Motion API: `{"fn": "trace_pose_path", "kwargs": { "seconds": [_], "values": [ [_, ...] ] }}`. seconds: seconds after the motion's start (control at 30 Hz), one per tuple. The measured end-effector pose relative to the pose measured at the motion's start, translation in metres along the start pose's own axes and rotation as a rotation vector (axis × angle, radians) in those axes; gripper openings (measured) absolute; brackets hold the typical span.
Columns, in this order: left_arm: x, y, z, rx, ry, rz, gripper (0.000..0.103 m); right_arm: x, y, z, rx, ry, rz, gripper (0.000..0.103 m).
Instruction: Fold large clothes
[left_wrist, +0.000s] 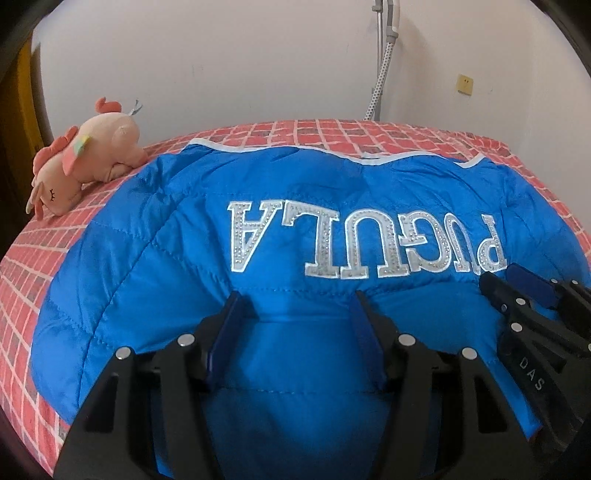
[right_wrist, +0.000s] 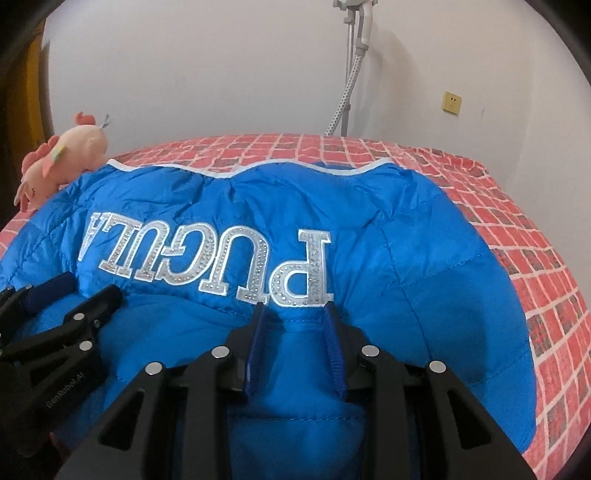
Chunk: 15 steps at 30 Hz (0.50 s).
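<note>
A blue quilted jacket (left_wrist: 155, 266) lies spread back-up over a red brick-patterned bedcover (left_wrist: 29, 295), filling the middle of both views, its silver lettering (left_wrist: 362, 240) upside down across the centre and its white-trimmed hem (left_wrist: 236, 147) running along the upper middle. The left gripper (left_wrist: 299, 299) sits at the bottom centre of the left view with its jaws wide apart, a puffy mound of blue fabric bulging between them but not pinched. The right gripper (right_wrist: 293, 308) sits at the bottom centre of the right view with its jaws narrower, pressing in on a ridge of the same fabric just below the letter P; whether it has a firm hold I cannot tell. The step in hand looks like taking the near edge to carry it toward the hem. To do it well, both jaws should bite through all the padded layers at matching points, then lift level so the slippery shell does not slide out or twist. A pink plush toy (left_wrist: 85, 158) lies at the upper left, touching the jacket's edge, and could be knocked if the fold swings that way. A garment-steamer hose (right_wrist: 345, 85) stands against the wall at the upper middle, well clear.
</note>
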<state>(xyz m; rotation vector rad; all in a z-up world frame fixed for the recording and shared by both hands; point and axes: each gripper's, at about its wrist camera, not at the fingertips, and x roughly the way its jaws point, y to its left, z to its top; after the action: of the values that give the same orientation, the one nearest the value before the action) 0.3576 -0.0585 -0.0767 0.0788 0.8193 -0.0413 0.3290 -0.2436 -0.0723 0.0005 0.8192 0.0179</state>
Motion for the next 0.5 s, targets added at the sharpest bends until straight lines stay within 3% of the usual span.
{"fn": "trace_pose_path", "kwargs": {
  "seconds": [0.07, 0.17, 0.23, 0.3, 0.33, 0.43, 0.5],
  "values": [
    [-0.005, 0.004, 0.006, 0.006, 0.035, -0.032, 0.059, -0.006, -0.009, 0.006, 0.008, 0.034, 0.063, 0.032],
    [-0.018, 0.028, 0.022, -0.022, 0.081, -0.065, 0.071, -0.018, -0.033, 0.021, 0.075, 0.058, 0.126, 0.051],
    [-0.033, 0.062, 0.034, -0.093, 0.066, -0.022, 0.08, -0.034, -0.058, 0.034, 0.12, 0.039, 0.083, 0.054],
    [-0.043, 0.093, 0.042, -0.126, 0.066, 0.063, 0.083, -0.042, -0.077, 0.042, 0.117, 0.055, 0.02, 0.071],
    [-0.044, 0.103, 0.044, -0.133, 0.075, 0.078, 0.089, -0.042, -0.086, 0.044, 0.101, 0.078, -0.023, 0.076],
    [-0.035, 0.15, 0.044, -0.206, 0.167, 0.002, 0.091, -0.038, -0.114, 0.046, 0.119, 0.111, -0.092, 0.08],
    [-0.026, 0.168, 0.04, -0.253, 0.215, -0.011, 0.091, -0.026, -0.131, 0.043, 0.161, 0.173, -0.033, 0.081]
  ]
}}
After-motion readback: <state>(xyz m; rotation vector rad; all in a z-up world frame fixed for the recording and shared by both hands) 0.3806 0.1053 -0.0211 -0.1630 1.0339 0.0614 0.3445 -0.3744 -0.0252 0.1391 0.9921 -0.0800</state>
